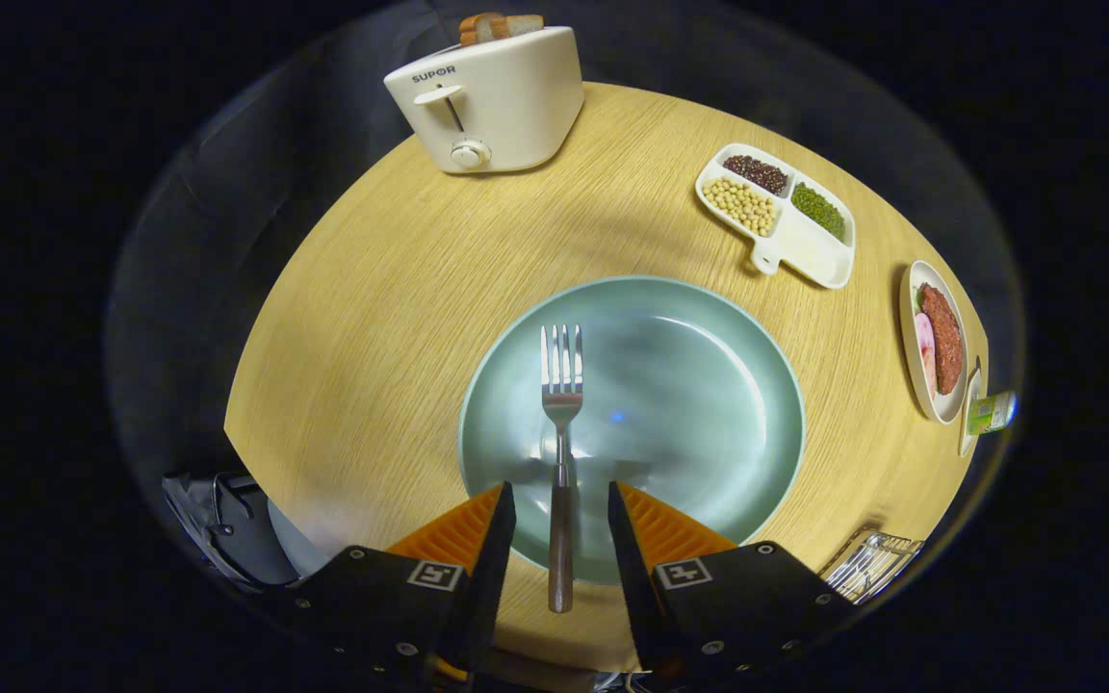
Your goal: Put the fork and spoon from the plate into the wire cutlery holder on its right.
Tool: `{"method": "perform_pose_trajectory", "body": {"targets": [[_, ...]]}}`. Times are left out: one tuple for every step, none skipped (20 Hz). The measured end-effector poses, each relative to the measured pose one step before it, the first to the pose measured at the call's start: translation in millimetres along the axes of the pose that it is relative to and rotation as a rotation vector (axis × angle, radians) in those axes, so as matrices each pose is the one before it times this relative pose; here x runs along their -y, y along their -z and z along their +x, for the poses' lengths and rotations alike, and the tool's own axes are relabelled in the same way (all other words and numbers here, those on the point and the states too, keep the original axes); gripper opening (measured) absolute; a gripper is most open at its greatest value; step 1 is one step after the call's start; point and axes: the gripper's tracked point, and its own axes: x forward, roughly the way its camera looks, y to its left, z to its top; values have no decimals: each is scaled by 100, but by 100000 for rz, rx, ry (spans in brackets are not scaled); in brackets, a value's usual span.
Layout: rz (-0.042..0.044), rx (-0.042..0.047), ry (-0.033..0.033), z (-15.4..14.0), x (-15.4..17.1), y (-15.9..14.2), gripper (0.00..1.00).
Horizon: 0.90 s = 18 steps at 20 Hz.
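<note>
A steel fork [561, 452] lies on the pale green plate [709, 385], tines pointing away from me, its dark handle running over the plate's near rim. My gripper [561, 500] is open, one finger on each side of the fork's handle, with a gap to the handle on both sides. The wire cutlery holder [870, 563] shows at the table's near right corner, right of the plate and partly cut off.
A white toaster [487, 101] with bread slices stands at the far side of the round wooden table [372, 318]. A divided dish of beans [774, 212] and a small plate of food [936, 342] sit beyond the plate to the right.
</note>
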Motion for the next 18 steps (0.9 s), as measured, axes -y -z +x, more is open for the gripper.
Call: {"method": "perform_pose_trajectory", "body": {"targets": [[-2436, -1959, 696, 340, -89, 82, 51], [-2205, -1494, 2068, 391, 204, 50, 48], [-1489, -1570, 2358, 290, 276, 82, 41], [-469, -1787, 1577, 321, 115, 239, 35], [848, -1727, 569, 371, -110, 128, 28], [1555, -1932, 788, 88, -32, 125, 23], [742, -1668, 528, 236, 106, 171, 18], [1102, -621, -239, 238, -4, -53, 16], [919, -577, -687, 160, -83, 73, 13], [552, 28, -1584, -39, -208, -143, 12], [475, 150, -1274, -38, -125, -41, 10], [691, 505, -1407, -16, -73, -132, 9], [863, 859, -1760, -2, -27, -14, 6], [883, 403, -1813, -168, -115, 77, 6], [1676, 1446, -975, -127, 177, -76, 6], [1351, 2000, 292, -234, 276, -226, 5], [618, 2285, 130, -318, 275, -303, 5], [1345, 2483, 319, -330, 349, -293, 5]]}}
